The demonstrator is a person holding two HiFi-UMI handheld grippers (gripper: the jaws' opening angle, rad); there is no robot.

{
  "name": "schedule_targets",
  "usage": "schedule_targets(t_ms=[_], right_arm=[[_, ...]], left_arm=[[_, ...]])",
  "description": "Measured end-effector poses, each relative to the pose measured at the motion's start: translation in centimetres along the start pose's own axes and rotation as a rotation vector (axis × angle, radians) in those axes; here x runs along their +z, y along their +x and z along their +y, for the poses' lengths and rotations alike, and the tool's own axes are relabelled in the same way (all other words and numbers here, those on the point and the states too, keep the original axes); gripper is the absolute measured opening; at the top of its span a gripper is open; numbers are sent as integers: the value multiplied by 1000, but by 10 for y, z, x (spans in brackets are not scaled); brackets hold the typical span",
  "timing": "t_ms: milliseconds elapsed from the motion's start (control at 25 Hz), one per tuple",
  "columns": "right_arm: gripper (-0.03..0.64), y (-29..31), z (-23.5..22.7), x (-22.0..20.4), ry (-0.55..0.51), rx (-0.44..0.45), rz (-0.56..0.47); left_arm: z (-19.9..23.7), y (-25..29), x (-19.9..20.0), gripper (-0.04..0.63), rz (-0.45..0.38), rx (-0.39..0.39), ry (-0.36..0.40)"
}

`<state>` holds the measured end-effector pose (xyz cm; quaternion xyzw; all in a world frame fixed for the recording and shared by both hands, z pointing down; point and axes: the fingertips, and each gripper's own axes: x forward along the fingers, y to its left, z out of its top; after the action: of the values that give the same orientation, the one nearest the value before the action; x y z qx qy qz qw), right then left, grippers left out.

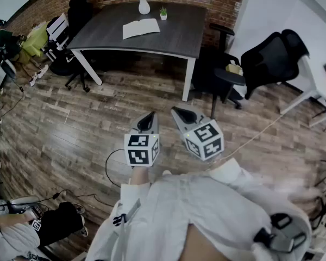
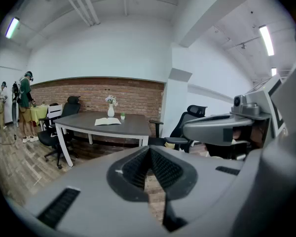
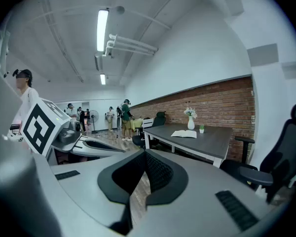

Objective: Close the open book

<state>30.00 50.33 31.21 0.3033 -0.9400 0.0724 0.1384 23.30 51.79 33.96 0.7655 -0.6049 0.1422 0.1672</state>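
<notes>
An open book (image 1: 141,28) with white pages lies flat on the dark grey table (image 1: 179,37) at the far side of the room. The book (image 2: 107,121) shows small in the left gripper view and, as the book (image 3: 184,134), in the right gripper view. My left gripper (image 1: 147,122) and right gripper (image 1: 180,115) hang side by side over the wooden floor, well short of the table. Both are shut with nothing between their jaws. Seen from its own camera, the left gripper (image 2: 149,152) has its pads together, as does the right gripper (image 3: 143,156).
A white vase with flowers (image 1: 143,0) and a small potted plant (image 1: 163,13) stand behind the book. Black office chairs (image 1: 271,56) stand right of the table, another chair (image 1: 76,15) at its left. People (image 3: 124,116) stand far off. A cable (image 1: 111,165) lies on the floor.
</notes>
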Motion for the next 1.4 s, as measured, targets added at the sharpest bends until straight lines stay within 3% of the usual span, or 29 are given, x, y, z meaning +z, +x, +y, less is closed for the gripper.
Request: schedule_targets(t_ms=[640,880,1080,1400], right_arm=[[5,4,6,-1,16,-7,9],[5,11,31,11,26,77,-97],[6,23,28,-2,8,5,-62],[12,37,29,-15,11,-56,-21]], left_arm=[[10,-5,-6,6,11,-17,15],[3,-12,2,6,-90,-144,34],[26,-11,-6,6,-94,-84,41],[43,-9,-23,9,-45,-89,24]])
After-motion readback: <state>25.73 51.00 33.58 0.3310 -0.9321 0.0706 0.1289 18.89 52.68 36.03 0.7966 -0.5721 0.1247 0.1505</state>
